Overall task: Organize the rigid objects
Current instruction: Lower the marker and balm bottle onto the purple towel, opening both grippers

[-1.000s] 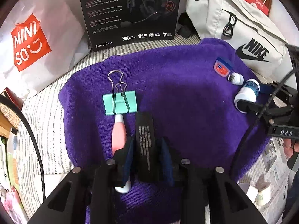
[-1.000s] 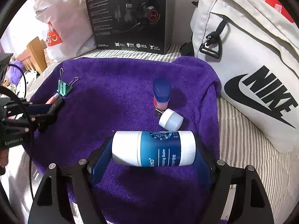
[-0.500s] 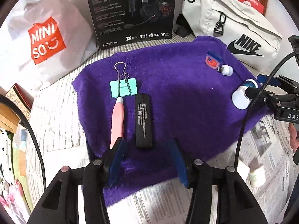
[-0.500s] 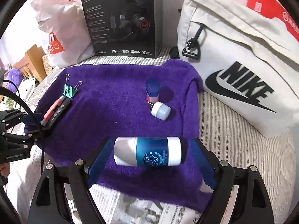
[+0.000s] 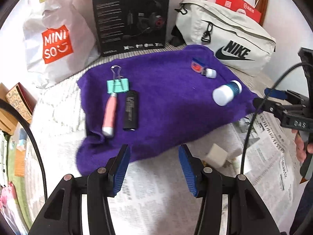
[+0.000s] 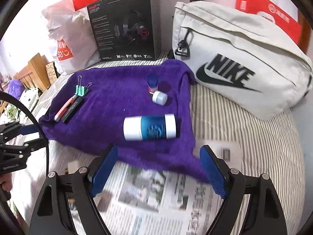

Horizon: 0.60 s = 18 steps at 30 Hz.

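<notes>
A purple towel [image 5: 166, 98] [image 6: 117, 101] carries the objects. On its left lie a green binder clip [image 5: 117, 85] [image 6: 80, 90], a pink pen-like tool [image 5: 110, 113] [image 6: 63, 109] and a black lighter [image 5: 130, 112] [image 6: 72, 109], side by side. On its right lie a small blue-and-pink jar [image 5: 197, 65] [image 6: 152, 83], a white cap [image 5: 210, 73] [image 6: 160, 97] and a blue-and-white bottle [image 5: 227, 92] [image 6: 149, 127] on its side. My left gripper [image 5: 153, 167] is open and empty, pulled back over newspaper. My right gripper [image 6: 158, 172] is open and empty, just short of the bottle.
A black headset box [image 5: 131, 17], a white Miniso bag [image 5: 54, 39] and a white Nike bag [image 6: 240, 58] stand behind the towel. Newspaper [image 6: 156, 195] covers the striped bed in front. A small beige block [image 5: 217, 155] lies on the paper.
My left gripper let go of the black lighter and drew back. My right gripper let go of the blue-and-white bottle, which now lies on the towel, and drew back too.
</notes>
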Motion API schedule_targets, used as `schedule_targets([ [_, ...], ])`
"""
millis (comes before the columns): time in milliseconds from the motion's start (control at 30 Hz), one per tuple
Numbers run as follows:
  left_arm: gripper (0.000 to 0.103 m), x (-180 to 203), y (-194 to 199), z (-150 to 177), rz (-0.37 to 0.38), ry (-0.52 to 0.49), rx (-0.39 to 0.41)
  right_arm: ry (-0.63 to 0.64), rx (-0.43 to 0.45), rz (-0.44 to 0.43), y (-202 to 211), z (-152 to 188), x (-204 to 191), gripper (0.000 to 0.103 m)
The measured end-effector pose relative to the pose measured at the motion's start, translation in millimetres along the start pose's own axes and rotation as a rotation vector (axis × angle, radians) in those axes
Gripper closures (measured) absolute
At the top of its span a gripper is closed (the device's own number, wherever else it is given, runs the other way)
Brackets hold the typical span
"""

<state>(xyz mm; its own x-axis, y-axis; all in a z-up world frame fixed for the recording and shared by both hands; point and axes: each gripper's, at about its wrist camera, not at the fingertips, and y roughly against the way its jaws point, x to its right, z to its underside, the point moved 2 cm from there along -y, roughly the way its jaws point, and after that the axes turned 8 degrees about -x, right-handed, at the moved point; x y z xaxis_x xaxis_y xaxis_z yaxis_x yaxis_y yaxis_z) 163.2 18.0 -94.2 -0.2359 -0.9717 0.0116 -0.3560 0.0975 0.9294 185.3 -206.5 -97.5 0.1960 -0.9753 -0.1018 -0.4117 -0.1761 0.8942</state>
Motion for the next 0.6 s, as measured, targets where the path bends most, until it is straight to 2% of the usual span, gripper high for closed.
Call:
schedule_targets([
  [267,0.054,20.3,-21.2,3.6,0.065,0.021,-0.016,-0.093,0.023,-0.064,27.0,42.2,11.4,0.018],
  [600,0.054,29.8,-45.9,2.4,0.035,0.003,-0.063,-0.079,-0.001,-0.077,22.7,57.9,7.8,0.018],
])
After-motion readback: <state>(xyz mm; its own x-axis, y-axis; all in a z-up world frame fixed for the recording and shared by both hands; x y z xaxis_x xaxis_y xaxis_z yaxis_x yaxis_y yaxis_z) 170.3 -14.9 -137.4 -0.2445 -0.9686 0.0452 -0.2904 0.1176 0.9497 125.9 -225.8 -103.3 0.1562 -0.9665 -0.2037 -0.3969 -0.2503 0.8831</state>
